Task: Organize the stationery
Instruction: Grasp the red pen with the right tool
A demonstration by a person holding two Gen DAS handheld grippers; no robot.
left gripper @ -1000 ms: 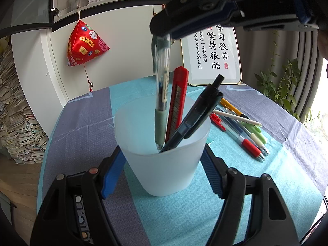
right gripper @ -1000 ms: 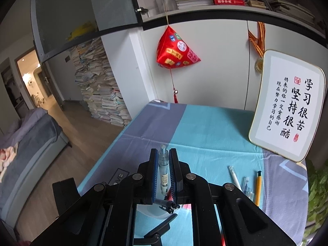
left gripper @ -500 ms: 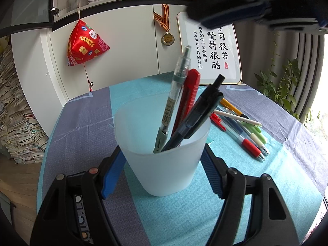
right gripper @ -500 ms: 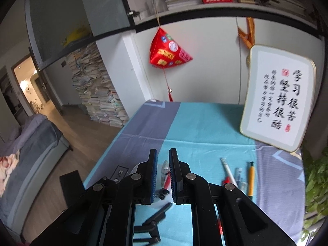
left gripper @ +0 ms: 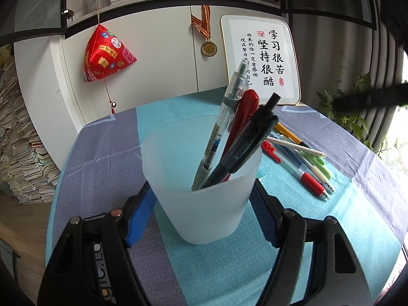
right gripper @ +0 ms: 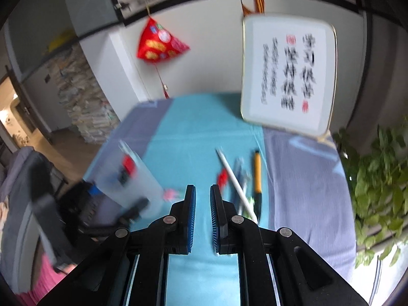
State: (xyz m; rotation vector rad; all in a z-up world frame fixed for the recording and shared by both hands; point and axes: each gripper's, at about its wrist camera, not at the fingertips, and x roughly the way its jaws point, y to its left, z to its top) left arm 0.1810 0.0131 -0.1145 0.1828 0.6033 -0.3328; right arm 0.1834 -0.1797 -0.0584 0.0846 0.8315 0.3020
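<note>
A frosted plastic cup (left gripper: 204,204) stands on the teal and grey tablecloth, and my left gripper (left gripper: 201,199) is shut on it, blue pads pressing both sides. Inside lean a clear pen with a grey-green grip (left gripper: 229,117), a red utility knife (left gripper: 244,117) and a black pen (left gripper: 255,137). Several loose pens (left gripper: 301,163) lie to the cup's right. My right gripper (right gripper: 202,191) hangs above the cloth, shut to a narrow gap with nothing in it. The blurred cup (right gripper: 132,186) is to its left; a white pen (right gripper: 233,176) and a yellow pen (right gripper: 257,173) lie just ahead on its right.
A framed calligraphy board (left gripper: 262,56) leans at the table's far edge against white cabinets. A leafy plant (right gripper: 377,178) stands beyond the right edge. A red pouch (left gripper: 107,56) hangs on the cabinet. Paper stacks (left gripper: 20,153) fill the floor at left.
The right gripper let the clear pen drop into the cup, where it now leans with the others. It then swung right and lower toward the loose pens. The left gripper kept still.
</note>
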